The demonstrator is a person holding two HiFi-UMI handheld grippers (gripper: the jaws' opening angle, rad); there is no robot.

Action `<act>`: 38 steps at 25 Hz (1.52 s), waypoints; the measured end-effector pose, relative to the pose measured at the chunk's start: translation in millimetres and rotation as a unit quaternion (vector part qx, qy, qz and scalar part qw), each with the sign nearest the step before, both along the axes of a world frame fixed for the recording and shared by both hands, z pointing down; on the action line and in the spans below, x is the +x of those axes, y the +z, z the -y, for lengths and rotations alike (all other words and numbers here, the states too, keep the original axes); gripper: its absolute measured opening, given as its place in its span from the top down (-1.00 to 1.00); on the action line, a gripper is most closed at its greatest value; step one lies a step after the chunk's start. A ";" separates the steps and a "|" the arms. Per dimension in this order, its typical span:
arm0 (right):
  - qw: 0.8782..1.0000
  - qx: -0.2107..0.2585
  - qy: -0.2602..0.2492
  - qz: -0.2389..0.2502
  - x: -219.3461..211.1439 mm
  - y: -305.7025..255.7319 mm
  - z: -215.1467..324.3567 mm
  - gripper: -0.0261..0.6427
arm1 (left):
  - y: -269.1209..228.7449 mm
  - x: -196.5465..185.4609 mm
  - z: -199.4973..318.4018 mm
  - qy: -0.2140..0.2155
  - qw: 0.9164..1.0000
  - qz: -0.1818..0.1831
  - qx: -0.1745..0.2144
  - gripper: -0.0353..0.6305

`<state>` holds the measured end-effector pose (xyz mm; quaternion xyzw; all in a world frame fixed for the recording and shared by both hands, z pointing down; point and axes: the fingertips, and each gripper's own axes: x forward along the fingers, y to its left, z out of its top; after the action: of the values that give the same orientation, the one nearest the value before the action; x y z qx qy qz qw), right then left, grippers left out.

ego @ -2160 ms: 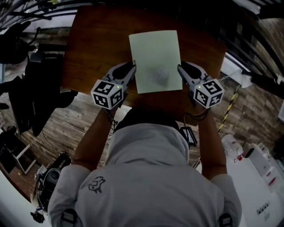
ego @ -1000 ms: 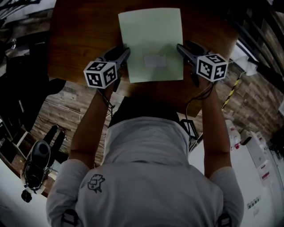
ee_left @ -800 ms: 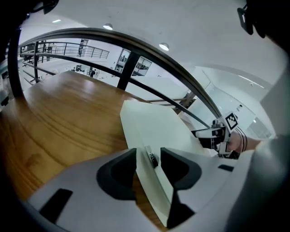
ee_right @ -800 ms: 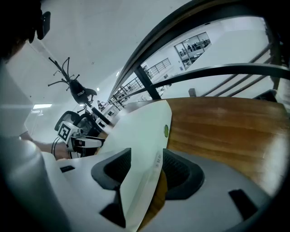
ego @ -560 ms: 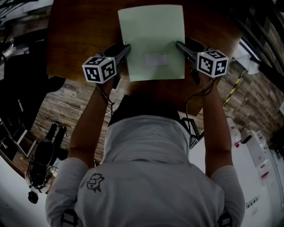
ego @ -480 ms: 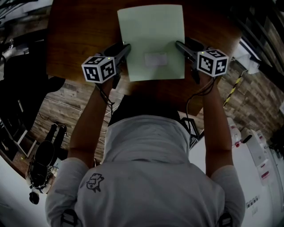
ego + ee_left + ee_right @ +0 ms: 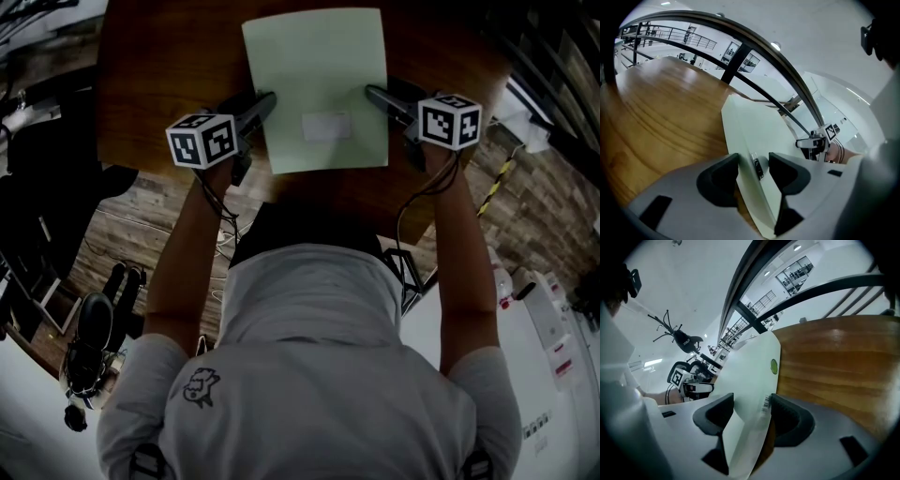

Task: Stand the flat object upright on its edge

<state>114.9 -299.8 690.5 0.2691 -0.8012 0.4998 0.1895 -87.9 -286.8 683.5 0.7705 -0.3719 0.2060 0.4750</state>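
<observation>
Letting go is what both claws are doing: the jaws of my left claw [image 7: 753, 168] and my right claw [image 7: 752, 411] are opening, each released, with a side edge of the pale green flat rectangular board [image 7: 319, 75] between them but no longer pinched. I sit one claw on each side because a thin sheet held at opposite edges can be steadied evenly. The board looks to be standing on its lower edge, face toward me, a white label [image 7: 326, 127] level with my tips, so I judge the standing done and only balance at risk. Beneath my claws is a smooth brown wooden table [image 7: 169, 66]; behind them is a plank floor [image 7: 141, 216], and beyond the left claw dark railings [image 7: 684, 35] in a bright white hall.
</observation>
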 end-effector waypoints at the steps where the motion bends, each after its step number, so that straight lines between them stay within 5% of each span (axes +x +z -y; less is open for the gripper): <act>1: 1.000 -0.004 -0.002 0.000 -0.1 1.0 0.0 0.24 | 0.7 0.1 0.4 0.001 1.000 -0.001 -0.002 0.25; 16: 0.998 -0.053 -0.019 0.000 -2.0 6.9 3.8 0.20 | 4.9 4.5 2.2 0.001 1.000 0.005 -0.016 0.25; 26: 0.999 -0.025 0.020 -0.019 5.9 -16.7 -3.2 0.21 | -13.2 14.7 0.1 0.007 1.000 -0.003 -0.009 0.28; 38: 0.995 0.064 0.063 -0.040 16.5 -113.0 -13.6 0.21 | -103.7 23.6 1.2 0.052 0.996 0.016 0.066 0.30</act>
<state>131.4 -286.1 577.5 0.3508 -0.8044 0.4474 0.1722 -64.3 -288.1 579.8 0.8153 -0.3513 0.2176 0.4055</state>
